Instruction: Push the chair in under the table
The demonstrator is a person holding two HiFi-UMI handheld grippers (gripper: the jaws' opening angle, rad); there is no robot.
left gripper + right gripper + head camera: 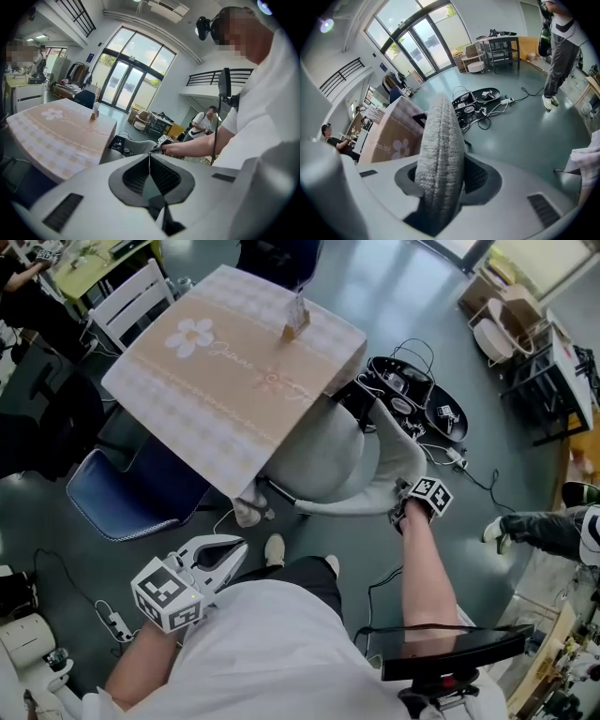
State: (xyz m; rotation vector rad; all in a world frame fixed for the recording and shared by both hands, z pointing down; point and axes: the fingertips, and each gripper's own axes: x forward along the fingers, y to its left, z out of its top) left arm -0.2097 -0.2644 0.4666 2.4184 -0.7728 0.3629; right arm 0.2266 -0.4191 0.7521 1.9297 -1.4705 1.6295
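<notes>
At the near corner of the tabletop [234, 381], the grey chair [319, 465] sits with part of its seat already beneath the overhang, while its curved back and the rest of the seat stand clear of the edge at an angle. The task is judged partly complete: the remaining work is to drive the chair further in until the back comes up to the table edge. The right gripper [405, 510] is on the rim of the chair back; its fingers [480, 177] are about half open and clamp the thick fabric edge, which fills the gap between them. The left gripper [225, 557] hangs close to the person's body, well apart from the chair, and its fingers [133, 176] are fully together with nothing between them. Only the head view shows how much of the seat lies under the tabletop, plus a blue chair [131, 498] at the table's other side. Only the right gripper view confirms the grip on the fabric and shows the cables [487, 115] on the floor behind the chair.
</notes>
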